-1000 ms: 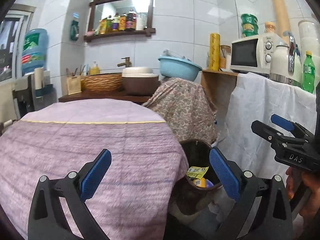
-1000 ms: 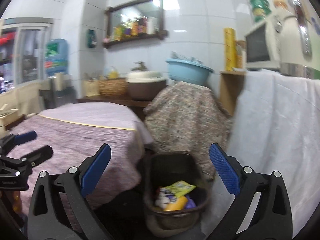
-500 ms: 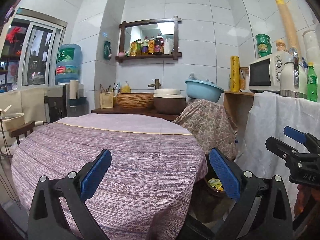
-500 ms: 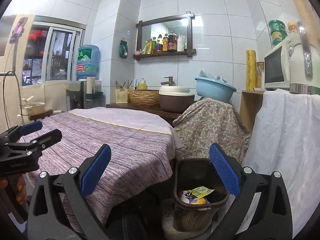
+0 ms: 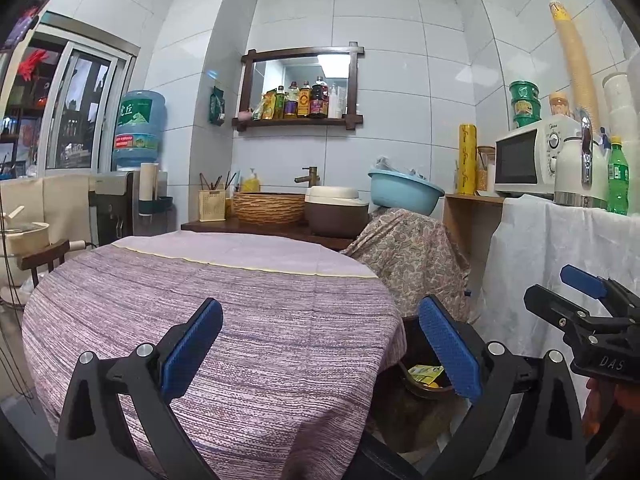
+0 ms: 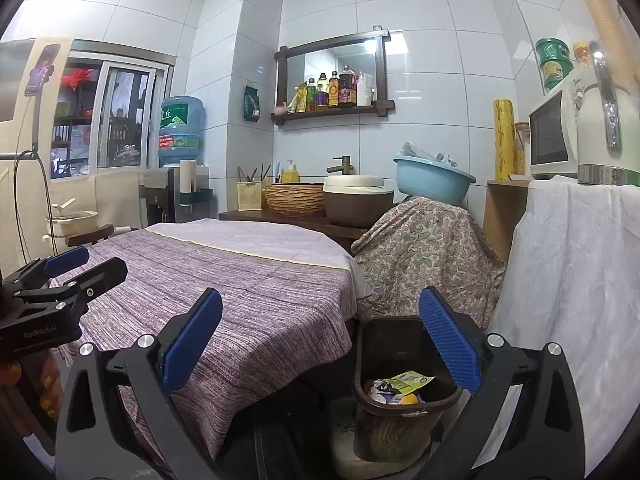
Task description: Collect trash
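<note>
A dark brown trash bin (image 6: pixel 400 344) stands on the floor right of the round table, with wrappers and a yellow-green packet (image 6: pixel 408 383) inside. It also shows in the left wrist view (image 5: pixel 416 376), partly hidden behind my right finger. My left gripper (image 5: pixel 320 344) is open and empty above the table's purple cloth (image 5: pixel 240 304). My right gripper (image 6: pixel 320 344) is open and empty, above the table edge and the bin. Each gripper shows in the other's view: the right one (image 5: pixel 588 308), the left one (image 6: pixel 68 272).
A paisley-covered object (image 6: pixel 428 248) with a blue basin (image 6: pixel 434 180) stands behind the bin. A white-draped counter (image 6: pixel 572 272) with microwave and kettle is at right. A sink counter with basket and pot (image 6: pixel 356 202) is at the back, a water dispenser (image 6: pixel 180 132) at left.
Both grippers have risen and pulled back from the bin. The views now take in the whole table top and room. Both stay open and empty.
</note>
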### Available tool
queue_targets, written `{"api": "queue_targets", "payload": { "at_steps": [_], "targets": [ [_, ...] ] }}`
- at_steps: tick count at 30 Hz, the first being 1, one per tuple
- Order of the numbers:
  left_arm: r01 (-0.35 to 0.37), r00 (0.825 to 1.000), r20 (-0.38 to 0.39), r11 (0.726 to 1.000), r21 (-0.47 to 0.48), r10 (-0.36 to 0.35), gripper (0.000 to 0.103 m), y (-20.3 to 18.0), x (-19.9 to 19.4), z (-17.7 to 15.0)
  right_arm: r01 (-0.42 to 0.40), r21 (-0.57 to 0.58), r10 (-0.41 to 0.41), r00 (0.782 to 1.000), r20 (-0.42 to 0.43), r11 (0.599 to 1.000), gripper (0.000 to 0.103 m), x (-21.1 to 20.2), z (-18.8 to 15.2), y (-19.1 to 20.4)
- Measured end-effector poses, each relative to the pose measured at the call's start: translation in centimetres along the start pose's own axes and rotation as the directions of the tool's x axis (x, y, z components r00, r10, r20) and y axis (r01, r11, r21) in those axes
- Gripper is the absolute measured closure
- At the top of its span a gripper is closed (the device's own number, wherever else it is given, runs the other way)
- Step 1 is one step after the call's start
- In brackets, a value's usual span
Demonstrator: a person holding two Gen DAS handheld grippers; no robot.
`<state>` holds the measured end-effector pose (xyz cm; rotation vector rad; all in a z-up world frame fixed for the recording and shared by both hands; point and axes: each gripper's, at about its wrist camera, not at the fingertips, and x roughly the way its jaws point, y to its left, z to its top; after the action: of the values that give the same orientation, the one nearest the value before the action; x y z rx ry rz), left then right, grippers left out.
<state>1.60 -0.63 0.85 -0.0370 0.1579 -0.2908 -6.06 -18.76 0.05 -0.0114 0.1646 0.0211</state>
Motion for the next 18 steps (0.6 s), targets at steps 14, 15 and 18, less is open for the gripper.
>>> {"api": "queue_targets", "payload": {
  "at_steps": [14,15,18],
  "targets": [
    [0.002,1.0,0.01,1.0,0.014,-0.002,0.006,-0.25,-0.46,0.37,-0.002,-0.002,0.002,1.0,0.005,1.0,0.006,-0.28,0.07,0.1],
    [0.003,1.0,0.01,1.0,0.014,-0.003,0.006,-0.26,-0.46,0.41,-0.001,-0.002,0.001,1.0,0.006,1.0,0.006,-0.29,0.07,0.11],
    [-0.001,1.0,0.009,1.0,0.014,0.001,0.006,-0.53,-0.45,0.36,-0.001,-0.002,0.001,1.0,0.005,1.0,0.006,-0.27,0.05,0.12]
  ]
}}
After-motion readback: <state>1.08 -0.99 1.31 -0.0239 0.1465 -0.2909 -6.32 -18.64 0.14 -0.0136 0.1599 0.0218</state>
